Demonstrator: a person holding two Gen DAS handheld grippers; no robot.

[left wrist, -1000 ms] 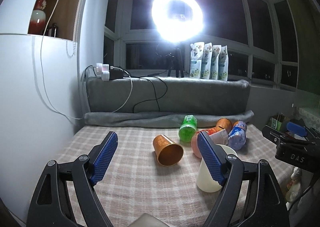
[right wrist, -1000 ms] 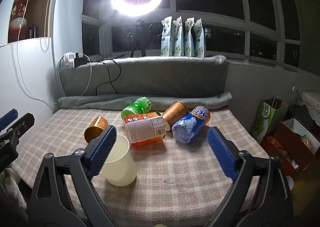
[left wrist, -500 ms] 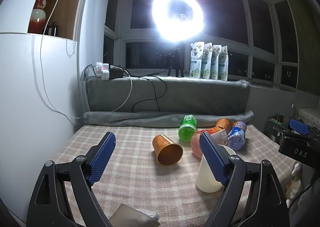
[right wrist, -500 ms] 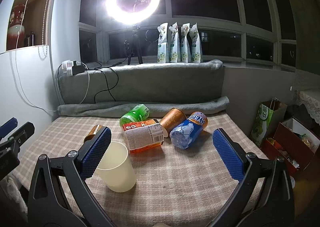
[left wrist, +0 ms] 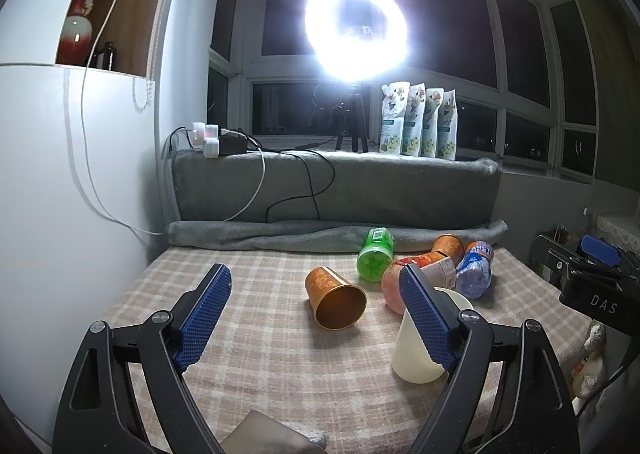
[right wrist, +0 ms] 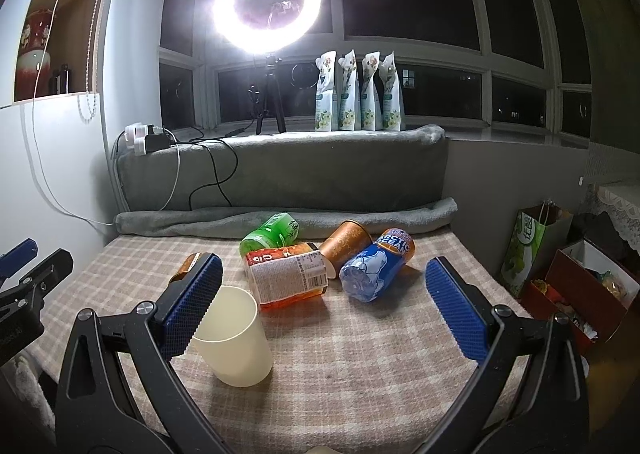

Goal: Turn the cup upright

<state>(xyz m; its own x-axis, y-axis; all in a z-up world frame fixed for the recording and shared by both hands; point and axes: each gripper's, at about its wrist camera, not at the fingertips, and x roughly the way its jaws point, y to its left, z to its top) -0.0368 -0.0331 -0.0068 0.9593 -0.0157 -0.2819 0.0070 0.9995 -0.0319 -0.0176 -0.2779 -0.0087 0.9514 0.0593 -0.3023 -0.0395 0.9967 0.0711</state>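
The cream plastic cup [left wrist: 416, 354] stands upright, mouth up, on the checked beige tablecloth [left wrist: 260, 366] in the left wrist view, partly hidden behind the right-hand blue pad of the left gripper [left wrist: 316, 318]. That gripper's fingers are spread wide with nothing between them. Ahead of it a shiny orange metal cup [left wrist: 336, 302] lies on its side with its open mouth facing the camera. Beyond lie a green plastic bottle [left wrist: 376, 258], a second orange cup [left wrist: 448, 248] and a blue-labelled bottle [left wrist: 474, 270], all tipped over near a grey rolled blanket [left wrist: 320, 236].

In the right wrist view the cream plastic cup [right wrist: 236, 342] sits just behind the left-hand blue pad of the right gripper [right wrist: 328, 310], whose fingers are also wide apart and hold nothing. A red-labelled orange drink bottle [right wrist: 288, 278] lies on its side just past the cup, touching the blue-labelled bottle's [right wrist: 376, 266] neighbour, the second orange cup [right wrist: 344, 244]. A bright ring light [right wrist: 267, 6] glares above.
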